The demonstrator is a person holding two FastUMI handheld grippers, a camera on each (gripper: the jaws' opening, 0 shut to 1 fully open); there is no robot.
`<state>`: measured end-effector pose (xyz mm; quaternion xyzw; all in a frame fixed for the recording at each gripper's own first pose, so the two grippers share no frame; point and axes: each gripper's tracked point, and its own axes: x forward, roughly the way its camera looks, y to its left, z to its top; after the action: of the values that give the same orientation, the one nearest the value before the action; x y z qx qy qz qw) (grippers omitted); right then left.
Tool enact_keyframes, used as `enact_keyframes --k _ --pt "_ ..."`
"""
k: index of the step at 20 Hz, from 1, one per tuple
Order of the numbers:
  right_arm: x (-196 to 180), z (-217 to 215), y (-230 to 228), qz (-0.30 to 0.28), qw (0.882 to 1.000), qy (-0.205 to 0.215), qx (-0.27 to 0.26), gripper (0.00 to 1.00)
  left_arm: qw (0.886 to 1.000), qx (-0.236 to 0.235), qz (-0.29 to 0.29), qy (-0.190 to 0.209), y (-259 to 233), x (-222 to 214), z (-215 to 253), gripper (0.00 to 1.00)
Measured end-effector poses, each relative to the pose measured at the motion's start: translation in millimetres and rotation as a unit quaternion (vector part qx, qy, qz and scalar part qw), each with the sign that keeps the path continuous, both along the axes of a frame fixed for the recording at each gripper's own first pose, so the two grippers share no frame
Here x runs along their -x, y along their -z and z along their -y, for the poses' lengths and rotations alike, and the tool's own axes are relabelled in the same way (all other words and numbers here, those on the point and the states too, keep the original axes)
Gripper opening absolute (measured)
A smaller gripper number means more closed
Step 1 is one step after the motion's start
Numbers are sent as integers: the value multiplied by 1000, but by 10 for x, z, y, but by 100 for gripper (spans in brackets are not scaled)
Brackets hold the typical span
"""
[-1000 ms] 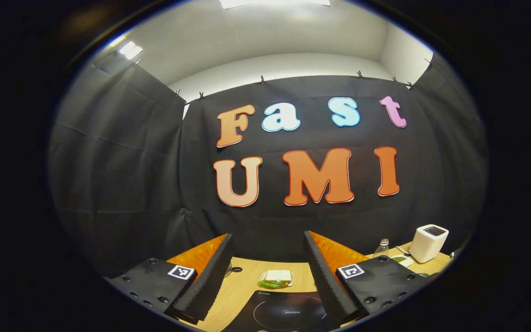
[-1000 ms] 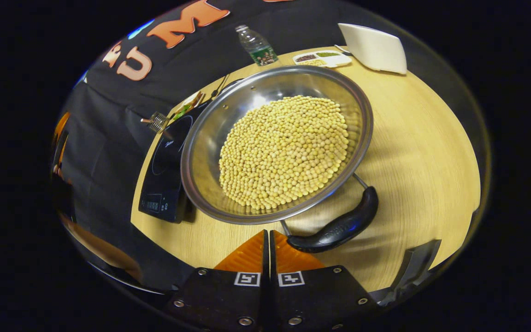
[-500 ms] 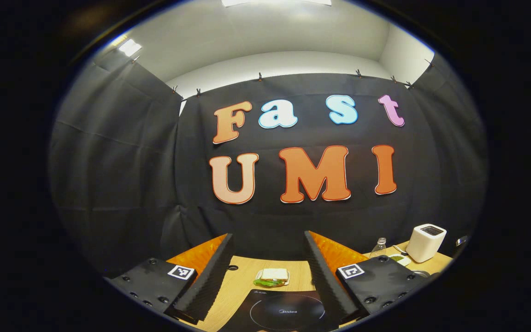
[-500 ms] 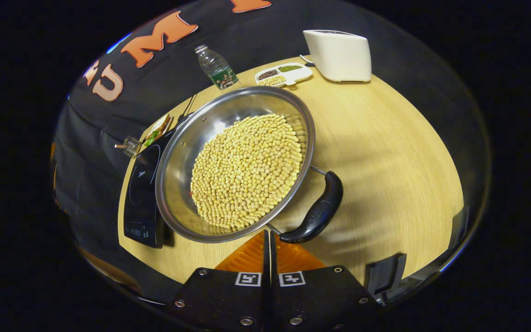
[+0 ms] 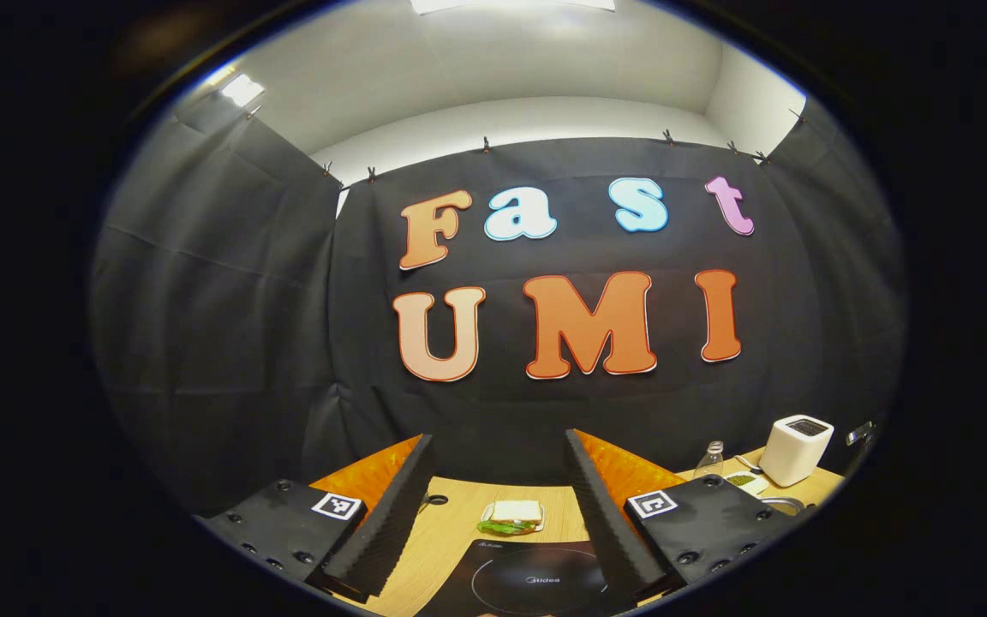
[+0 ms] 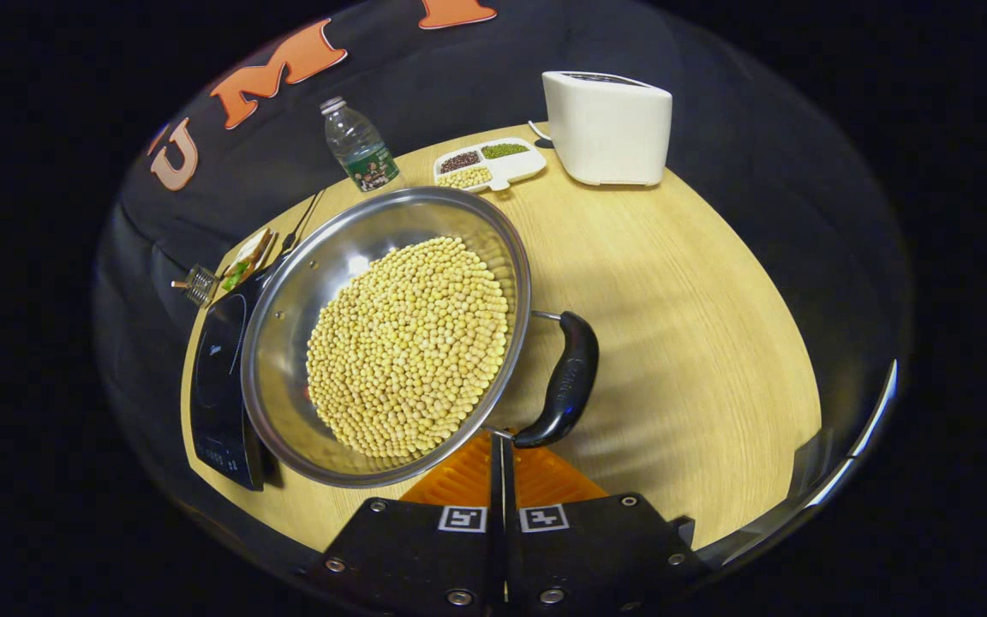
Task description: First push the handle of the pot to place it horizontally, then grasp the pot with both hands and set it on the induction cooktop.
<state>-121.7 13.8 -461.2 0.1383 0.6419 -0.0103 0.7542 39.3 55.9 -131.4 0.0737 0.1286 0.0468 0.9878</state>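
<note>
A steel pot [image 6: 288, 343] full of yellow beans stands on the wooden table [image 6: 682, 343], its left edge over the black induction cooktop [image 6: 215, 377]. Its black handle [image 6: 569, 381] sticks out on the right side. My right gripper [image 6: 498, 441] is shut with nothing between the fingers, its tips right at the handle's near end. In the left gripper view my left gripper [image 5: 498, 514] hangs open above the cooktop [image 5: 536, 583], fingers wide apart and holding nothing. A sliver of the pot's rim [image 5: 780, 504] shows at the right.
At the table's back stand a white toaster [image 6: 609, 124], a divided tray of beans [image 6: 489, 164] and a water bottle [image 6: 359, 146]. A sandwich on a plate [image 6: 245, 257] lies behind the cooktop, with a small metal object [image 6: 195, 283] beside it.
In the right gripper view the pot has shifted left and its handle has swung from lying across to pointing more away, with my shut right gripper at its near end. The left gripper barely moved.
</note>
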Motion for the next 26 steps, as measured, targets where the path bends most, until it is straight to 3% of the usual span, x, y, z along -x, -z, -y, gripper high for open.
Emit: enact_keyframes --k 6,19,26 --pt "-278 241 63 8 999 8 50 0 999 32 -2 17 32 -24 62 96" --pt "-831 498 183 23 998 33 56 0 997 64 -15 30 105 -26 137 98" --pt "-940 526 239 34 996 -4 77 0 995 91 -42 26 355 -5 144 98"
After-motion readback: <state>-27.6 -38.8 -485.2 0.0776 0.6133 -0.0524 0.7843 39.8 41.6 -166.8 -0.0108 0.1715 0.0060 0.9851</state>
